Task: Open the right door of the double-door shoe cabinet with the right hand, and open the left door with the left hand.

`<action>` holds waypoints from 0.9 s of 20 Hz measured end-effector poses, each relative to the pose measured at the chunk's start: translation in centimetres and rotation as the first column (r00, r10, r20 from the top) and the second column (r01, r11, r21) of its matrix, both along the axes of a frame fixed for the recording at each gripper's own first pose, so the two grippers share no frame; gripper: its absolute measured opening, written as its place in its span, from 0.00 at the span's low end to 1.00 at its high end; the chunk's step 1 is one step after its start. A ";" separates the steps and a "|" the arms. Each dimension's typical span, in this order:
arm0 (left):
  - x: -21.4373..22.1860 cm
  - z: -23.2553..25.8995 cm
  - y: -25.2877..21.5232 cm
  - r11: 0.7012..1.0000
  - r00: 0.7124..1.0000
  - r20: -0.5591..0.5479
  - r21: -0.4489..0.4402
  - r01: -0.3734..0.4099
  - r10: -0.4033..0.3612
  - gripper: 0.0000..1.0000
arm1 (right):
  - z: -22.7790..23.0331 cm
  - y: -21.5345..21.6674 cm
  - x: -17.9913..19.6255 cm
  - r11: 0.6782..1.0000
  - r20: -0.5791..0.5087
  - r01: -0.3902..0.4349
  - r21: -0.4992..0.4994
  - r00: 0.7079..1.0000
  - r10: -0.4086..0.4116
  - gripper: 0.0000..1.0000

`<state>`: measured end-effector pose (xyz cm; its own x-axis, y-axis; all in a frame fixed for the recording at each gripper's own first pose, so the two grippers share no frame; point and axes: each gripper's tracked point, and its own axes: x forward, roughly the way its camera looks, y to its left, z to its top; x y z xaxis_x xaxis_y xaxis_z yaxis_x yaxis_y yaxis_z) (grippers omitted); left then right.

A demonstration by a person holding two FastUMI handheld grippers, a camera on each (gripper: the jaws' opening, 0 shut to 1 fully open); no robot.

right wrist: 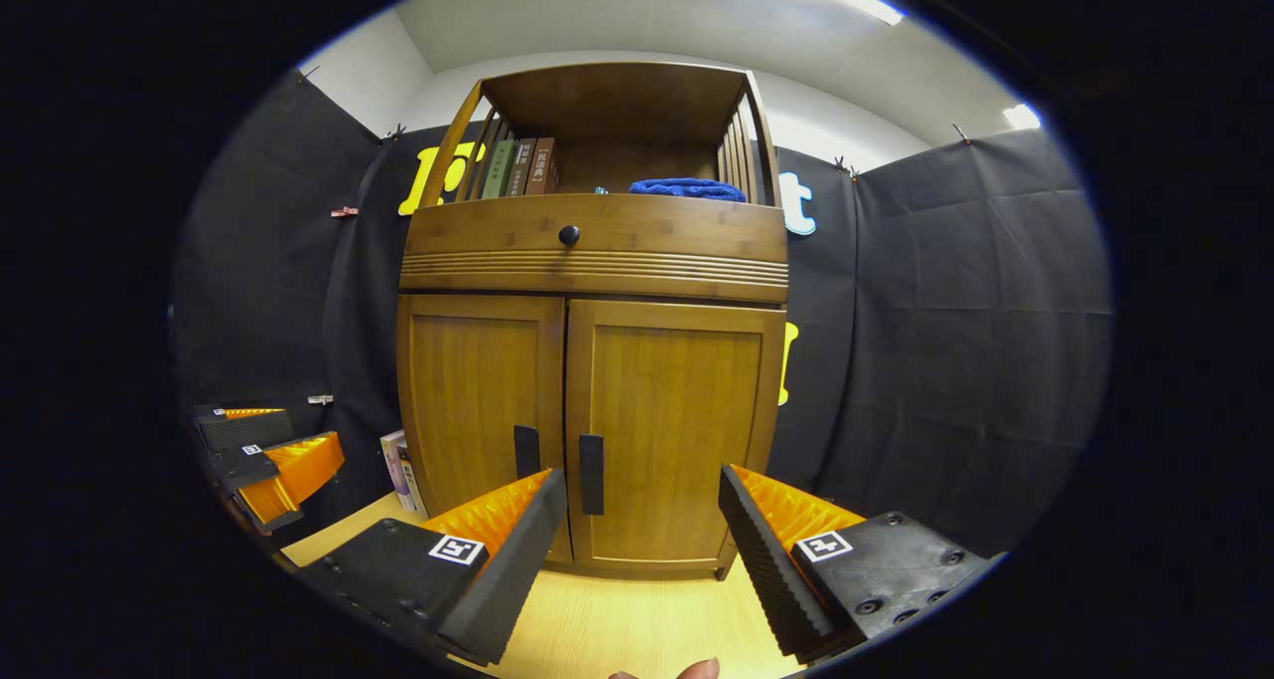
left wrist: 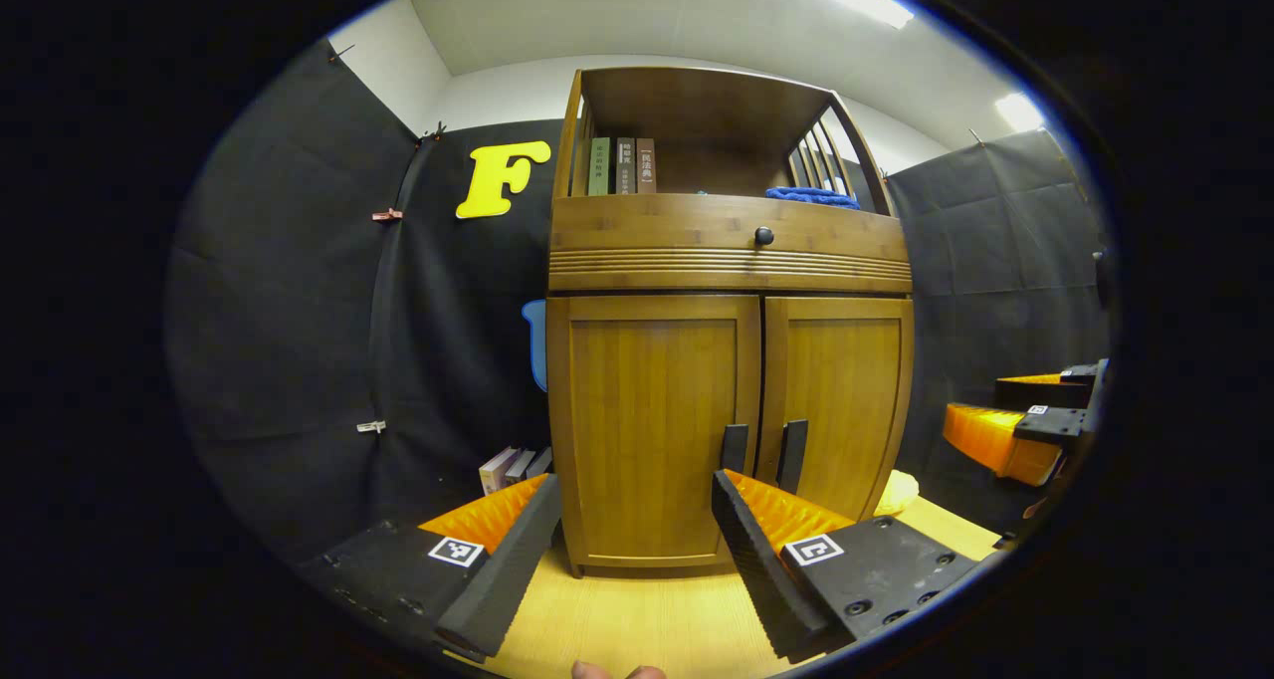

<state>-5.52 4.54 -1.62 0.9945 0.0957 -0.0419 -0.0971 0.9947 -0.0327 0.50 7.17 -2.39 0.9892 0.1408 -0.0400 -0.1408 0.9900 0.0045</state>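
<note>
Both doors of the shoe cabinet (left wrist: 732, 311) are flat shut, and it stands upright on the pale wooden floor (left wrist: 637, 619) against the black cloth wall. Your left tongs (left wrist: 637, 560) are spread wide with nothing between them, and in the left gripper view they frame the left door (left wrist: 652, 430), whose dark handle (left wrist: 735, 448) sits just above the right-hand finger. Your right tongs (right wrist: 642, 560) gape just as wide, empty too, squared up on the right door (right wrist: 672, 430) in the right gripper view, its handle (right wrist: 591, 474) close beside the left-hand finger but not touching. Neither tool has reached a handle yet. Up top, the drawer knob (right wrist: 568, 234) sits in the middle of the drawer, with books (right wrist: 518, 168) and a blue cloth (right wrist: 687, 189) on the open shelf. More books (left wrist: 513, 467) lean by the cabinet's left foot.
</note>
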 end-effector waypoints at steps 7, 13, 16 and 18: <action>-0.3 -1.2 0.7 1.000 1.000 -0.018 0.001 0.013 -0.013 0.94 | -4.9 4.2 7.2 0.999 -0.067 -0.033 0.030 0.997 0.035 0.99; 0.1 -2.7 1.7 1.000 0.999 -0.048 -0.030 -0.008 0.006 0.94 | -9.2 6.5 14.3 0.999 -0.112 -0.032 0.005 0.993 0.032 0.98; 0.7 -3.3 2.6 0.999 0.998 -0.061 -0.042 -0.026 0.023 0.94 | -11.0 7.8 17.0 0.999 -0.136 -0.030 0.025 0.990 0.033 0.98; 1.0 -3.7 3.2 0.999 0.997 -0.070 -0.040 -0.036 0.033 0.94 | -12.0 8.2 18.5 0.999 -0.156 -0.022 0.039 0.987 0.028 0.96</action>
<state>-4.51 7.76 -5.27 0.9852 0.1269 -0.1149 -0.1350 0.9887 -0.0658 19.01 15.35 -14.44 0.9674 0.1695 -0.1883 -0.1599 0.9850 0.0653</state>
